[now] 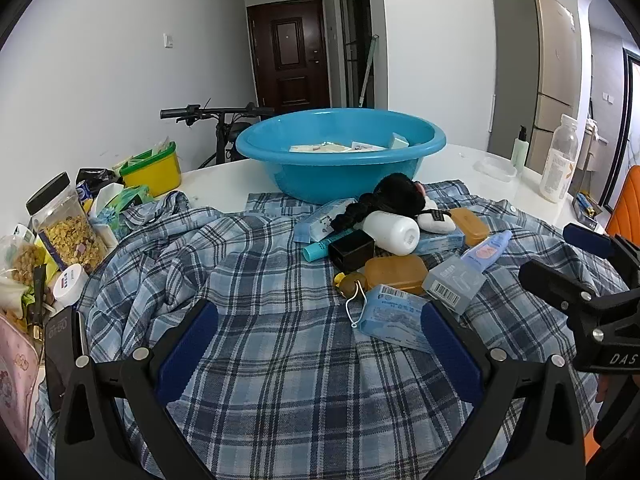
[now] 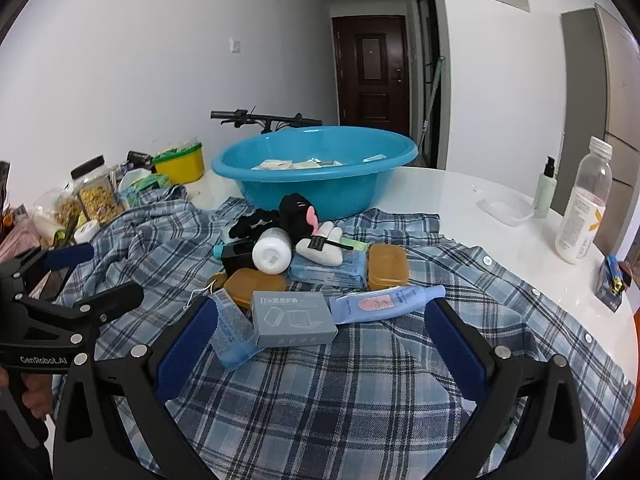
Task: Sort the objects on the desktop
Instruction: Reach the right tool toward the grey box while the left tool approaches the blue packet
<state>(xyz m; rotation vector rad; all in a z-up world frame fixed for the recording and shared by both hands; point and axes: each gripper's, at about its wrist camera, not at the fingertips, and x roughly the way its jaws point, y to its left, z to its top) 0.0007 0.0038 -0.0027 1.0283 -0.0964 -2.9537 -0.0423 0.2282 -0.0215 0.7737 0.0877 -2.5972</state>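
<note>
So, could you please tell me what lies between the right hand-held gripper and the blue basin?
In the right wrist view, the pile of toiletries on the plaid shirt: grey box, blue tube, white bottle, between the right hand-held gripper and blue basin.

White walls [image 1: 100, 60] run back toward a narrow hallway at twelve o'clock, where a dark brown panelled door [image 1: 290, 56] closes the far end. At one o'clock a dark-framed glass door [image 1: 354, 40] stands beside it, a long pole leaning against the frame. A tall grey-and-beige refrigerator [image 1: 536, 76] rises at two o'clock. Black bicycle handlebars [image 1: 216, 113] show against the wall at eleven o'clock. The glossy white table [image 2: 460, 196] catches soft, even daylight, and an orange chair back [image 1: 624, 208] peeks in at three o'clock.
</note>
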